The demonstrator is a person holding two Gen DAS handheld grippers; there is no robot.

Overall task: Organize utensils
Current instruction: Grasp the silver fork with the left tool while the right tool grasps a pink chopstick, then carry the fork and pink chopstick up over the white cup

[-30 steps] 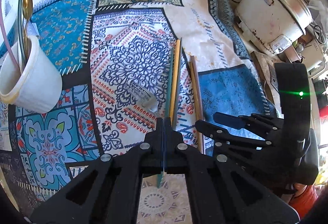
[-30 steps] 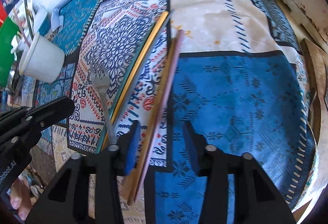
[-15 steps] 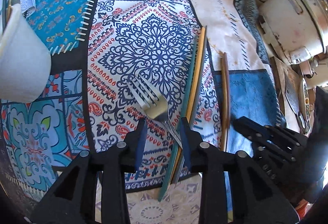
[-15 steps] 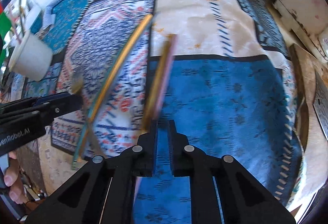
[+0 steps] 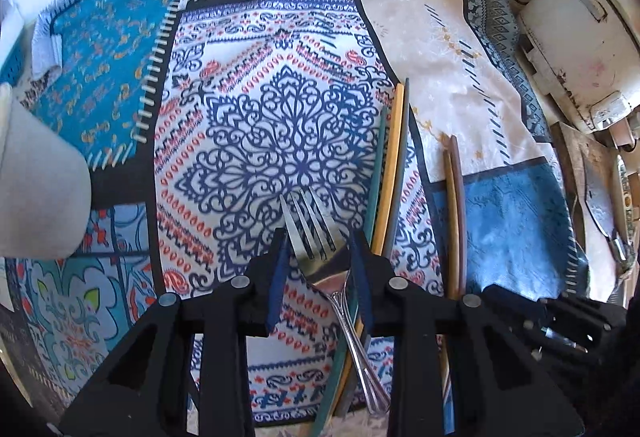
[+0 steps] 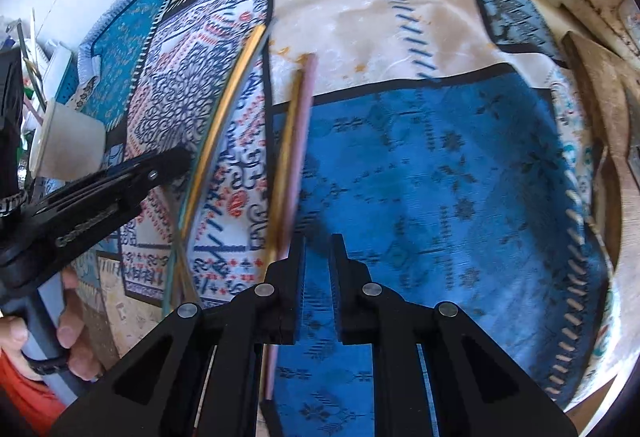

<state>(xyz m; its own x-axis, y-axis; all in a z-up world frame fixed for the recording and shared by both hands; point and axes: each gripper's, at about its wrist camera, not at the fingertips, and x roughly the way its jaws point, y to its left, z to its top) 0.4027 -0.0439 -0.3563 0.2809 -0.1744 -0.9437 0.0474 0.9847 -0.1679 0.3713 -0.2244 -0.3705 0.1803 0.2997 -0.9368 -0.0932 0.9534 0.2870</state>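
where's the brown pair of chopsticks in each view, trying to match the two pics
Left wrist: brown chopsticks lie right of centre on the cloth, right of the fork and the left gripper.
Right wrist: brown chopsticks, blurred, run up the centre-left, just left of the right gripper.
Shared landmark: white cup, far left in both.

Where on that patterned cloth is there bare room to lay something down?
The blue patch, right of the brown chopsticks, is bare. So is the stretch between the fork and white cup. The chopstick rows are crowded.

Patterned tablecloth (image 5: 280, 117) carries fork (image 5: 316, 249), chopsticks (image 5: 390, 173) and white cup (image 5: 36, 197).
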